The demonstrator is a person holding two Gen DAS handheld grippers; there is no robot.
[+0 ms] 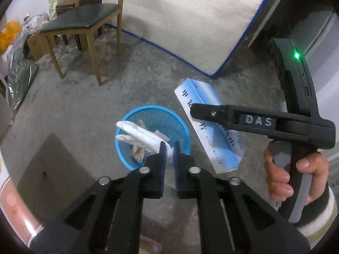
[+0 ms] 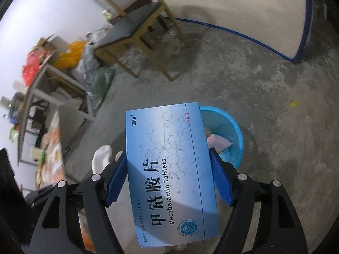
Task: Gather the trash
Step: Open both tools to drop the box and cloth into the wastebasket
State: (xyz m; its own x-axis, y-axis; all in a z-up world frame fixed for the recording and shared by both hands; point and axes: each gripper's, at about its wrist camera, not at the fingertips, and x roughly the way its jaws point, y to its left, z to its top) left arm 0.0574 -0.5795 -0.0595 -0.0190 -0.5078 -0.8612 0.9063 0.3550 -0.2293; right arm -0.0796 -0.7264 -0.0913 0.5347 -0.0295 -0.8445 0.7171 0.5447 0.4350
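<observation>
Black left tongs [image 1: 169, 152] with blue pads are standing narrow around the cuff of a white cloth glove [image 1: 139, 134], which is hanging over the round blue mesh plastic bin [image 1: 184, 131] on the concrete floor [image 1: 84, 105]. Black right tongs [image 2: 169, 171] are gripping, jaws wide, a flat blue cardboard tablet box [image 2: 169, 169] by its edges, just beside and above that bin [image 2: 235, 131].

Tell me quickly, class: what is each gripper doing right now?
Left gripper: pinching a white glove over the blue bin.
Right gripper: closed on a blue tablet box.
</observation>
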